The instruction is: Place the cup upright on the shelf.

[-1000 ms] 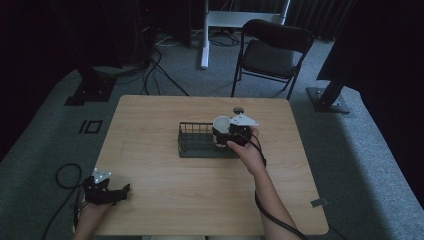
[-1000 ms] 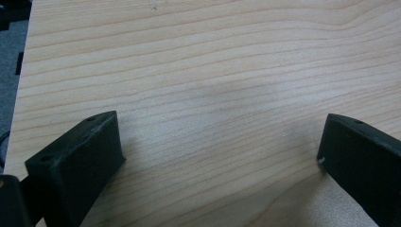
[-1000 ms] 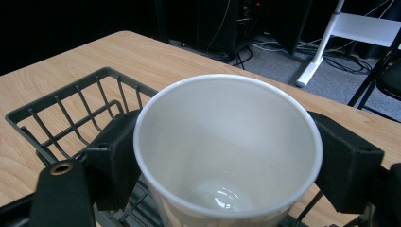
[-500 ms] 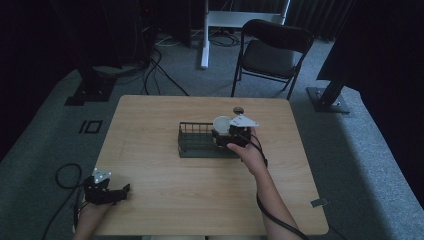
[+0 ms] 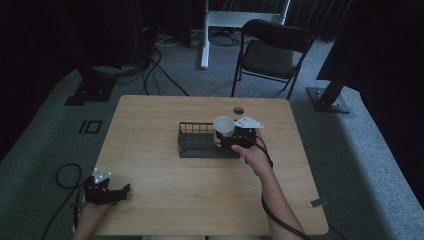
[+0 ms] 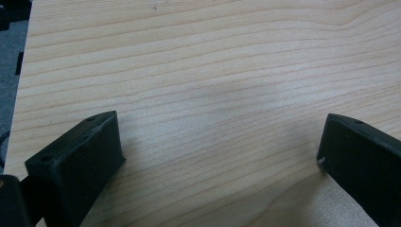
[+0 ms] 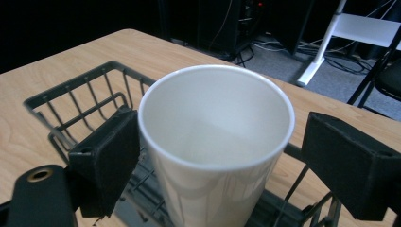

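The white paper cup [image 7: 215, 142] is standing upright in the right end of the dark wire basket [image 5: 200, 141], near the middle of the high view, and the right gripper [image 5: 235, 139] is sitting around it with its jaws spread: in the right gripper view the left jaw is touching or nearly touching the cup wall, while the right jaw is standing clear with a gap showing. Judging from that, the step in hand is either taking hold of the cup or letting it go in the basket. To do it well, the jaws should be closing evenly on both sides below the rim, gently enough not to crush the thin wall, and any lift should be going straight up so the base is clearing the basket wires. The left gripper [image 5: 107, 192] is resting idle at the lower left of the high view, its jaws wide open over bare worktop [image 6: 213, 71]. The cup's base is hidden by its own body, so whether it is sitting flat on the basket floor is hard to say.
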